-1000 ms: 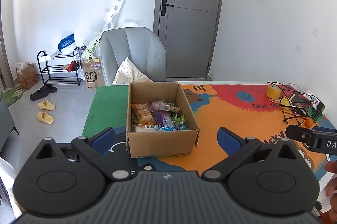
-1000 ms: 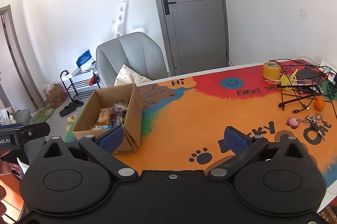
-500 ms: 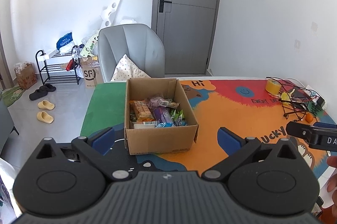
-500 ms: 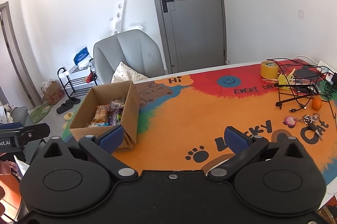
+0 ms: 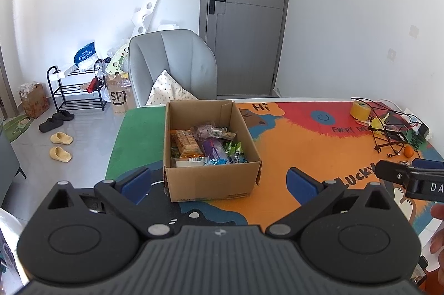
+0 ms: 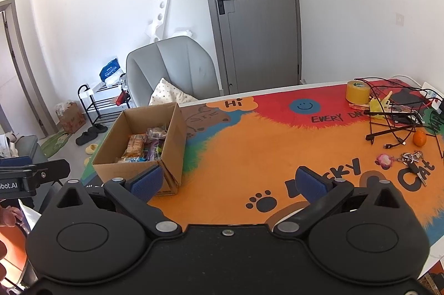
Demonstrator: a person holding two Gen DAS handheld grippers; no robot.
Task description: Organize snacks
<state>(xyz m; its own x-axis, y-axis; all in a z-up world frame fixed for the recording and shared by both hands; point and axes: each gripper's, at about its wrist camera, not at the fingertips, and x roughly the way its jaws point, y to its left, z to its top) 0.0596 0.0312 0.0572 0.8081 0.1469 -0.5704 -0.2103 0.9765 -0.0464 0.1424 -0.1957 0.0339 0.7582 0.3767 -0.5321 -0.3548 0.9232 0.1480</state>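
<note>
Left wrist view: the left claw (image 5: 219,181) hangs released above the near edge of the surface (image 5: 299,156), its two blue pads wide apart and nothing between them. Straight ahead, framed by the pads, an open cardboard box (image 5: 212,179) stands upright near the surface's left edge, on a bright cartoon mat (image 5: 294,139) that covers the top. Inside the box lie the snacks (image 5: 206,146): an orange-wrapped biscuit pack (image 5: 187,143), a purple packet (image 5: 213,149), green and blue wrappers and a clear bag toward the far wall. At the far right corner sit a roll of yellow tape (image 5: 360,110) and a black wire rack (image 5: 388,125), with a small orange fruit (image 5: 408,152) just beside the rack. Part of the right claw (image 5: 408,175) shows at the right edge, its state unclear from here. Beyond the far edge stands a grey chair (image 5: 177,64) with a spotted cushion (image 5: 169,89). Right wrist view: the right claw (image 6: 227,182) is likewise released, pads spread and holding nothing, above the orange middle of the mat (image 6: 263,148). The box (image 6: 144,145) stands to its left by the left edge, snacks (image 6: 144,146) visible inside. Toward the right edge lie the tape (image 6: 358,92), the rack (image 6: 396,111), the fruit (image 6: 419,138) and a bunch of keys (image 6: 413,160) with a pink charm (image 6: 384,160) just beside it.
</note>
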